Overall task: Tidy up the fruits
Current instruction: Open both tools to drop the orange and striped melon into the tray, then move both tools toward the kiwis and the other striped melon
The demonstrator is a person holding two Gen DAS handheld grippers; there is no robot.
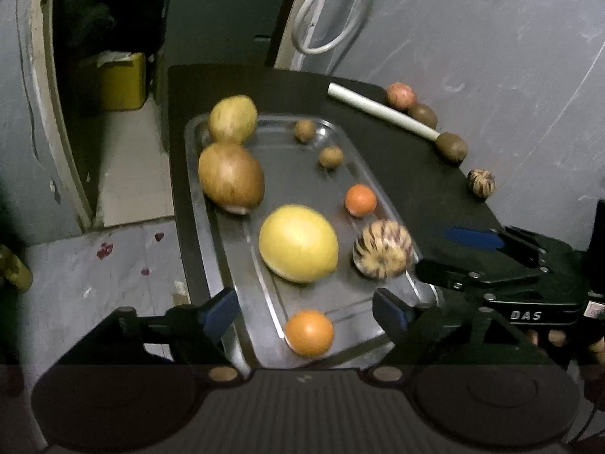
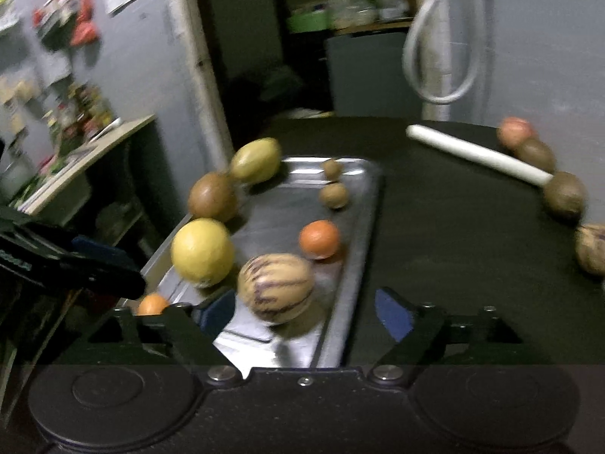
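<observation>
A steel tray on a black table holds several fruits: two brown-yellow mangoes, a big yellow fruit, two oranges, two small brown fruits and a striped melon. My left gripper is open above the tray's near end, around the near orange without touching it. My right gripper is open just above the striped melon; it also shows in the left wrist view.
Loose on the table at the right lie a white tube, a reddish fruit, two brown fruits and a small striped melon. A doorway and floor lie left.
</observation>
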